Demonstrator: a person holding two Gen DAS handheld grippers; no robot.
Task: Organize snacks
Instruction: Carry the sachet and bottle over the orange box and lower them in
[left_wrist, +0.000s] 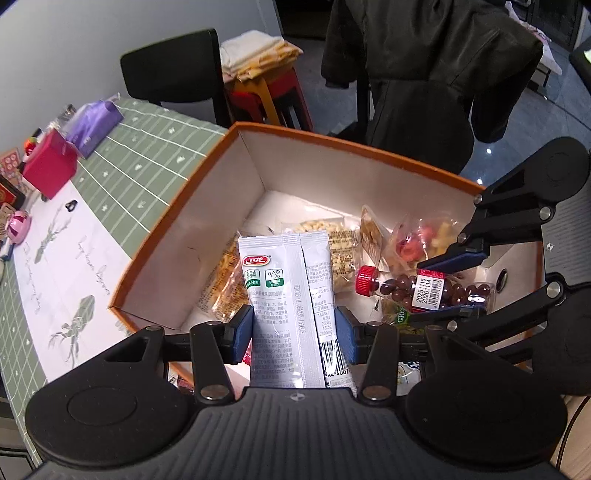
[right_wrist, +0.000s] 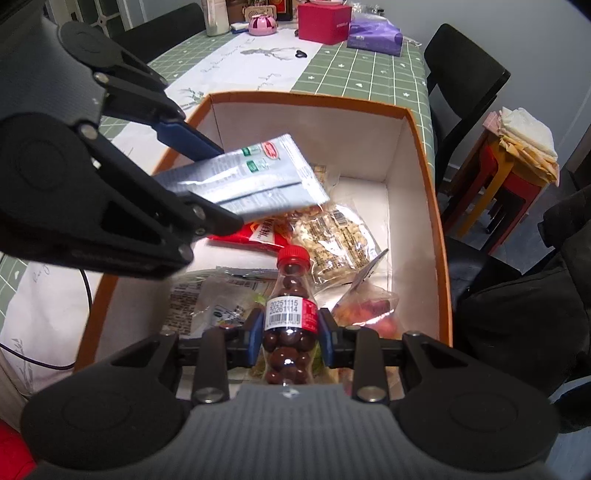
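An orange-rimmed box with white walls holds several snack packets. My left gripper is shut on a grey-white snack pouch and holds it over the box; the pouch also shows in the right wrist view. My right gripper is shut on a small red-capped bottle of chocolate balls, held over the box; the bottle also shows in the left wrist view. Nut bars and a packet of red sweets lie in the box.
The box stands on a green checked tablecloth. A red box and a purple tissue pack sit further along the table. A black chair, a stool with folded cloth and a dark coat stand beyond.
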